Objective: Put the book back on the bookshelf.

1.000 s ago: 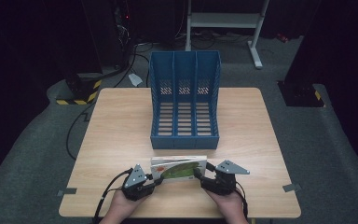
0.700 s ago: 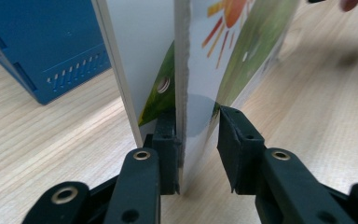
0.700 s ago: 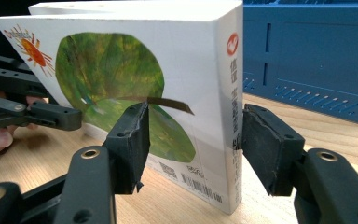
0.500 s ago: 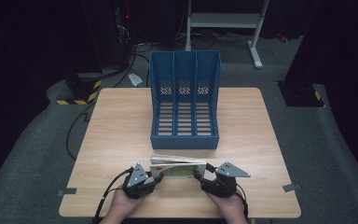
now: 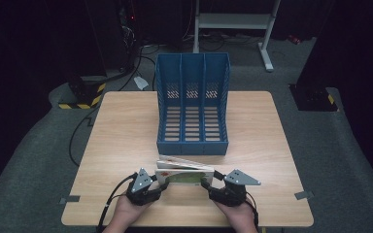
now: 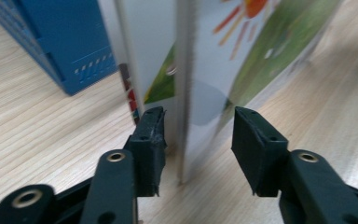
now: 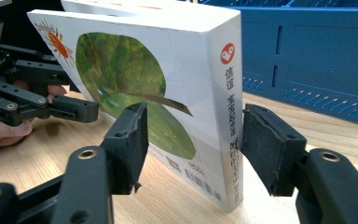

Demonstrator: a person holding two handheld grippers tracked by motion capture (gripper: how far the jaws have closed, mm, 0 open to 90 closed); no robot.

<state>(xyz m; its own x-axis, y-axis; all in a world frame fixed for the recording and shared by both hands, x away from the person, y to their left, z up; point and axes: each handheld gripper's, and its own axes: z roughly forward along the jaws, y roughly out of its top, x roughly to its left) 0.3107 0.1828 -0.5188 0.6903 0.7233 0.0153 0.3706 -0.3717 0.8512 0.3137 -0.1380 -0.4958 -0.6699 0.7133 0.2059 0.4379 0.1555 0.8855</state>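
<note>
A picture book (image 5: 182, 177) with a green cover stands on its long edge near the table's front, leaning back. My left gripper (image 5: 161, 182) is at its left end. Its jaws have just been opening and now stand apart (image 6: 198, 140), with the book's (image 6: 242, 60) edge between the pads and touching neither. My right gripper (image 5: 208, 183) is at the spine end. In the right gripper view its pads (image 7: 193, 149) sit against both covers of the book (image 7: 168, 70), gripping it. The left gripper (image 7: 79, 109) shows beyond, held by a hand.
A blue three-slot file holder (image 5: 192, 97) stands on the wooden table (image 5: 116, 126) just behind the book, its front close in both gripper views (image 6: 60, 42) (image 7: 317, 56). A second, pale book (image 5: 179, 162) lies flat between them. Dark floor and cables surround the table.
The left gripper's jaws have parted and let go of the book's end. Both hands stay where they were, and the book still stands on edge in the right gripper.
</note>
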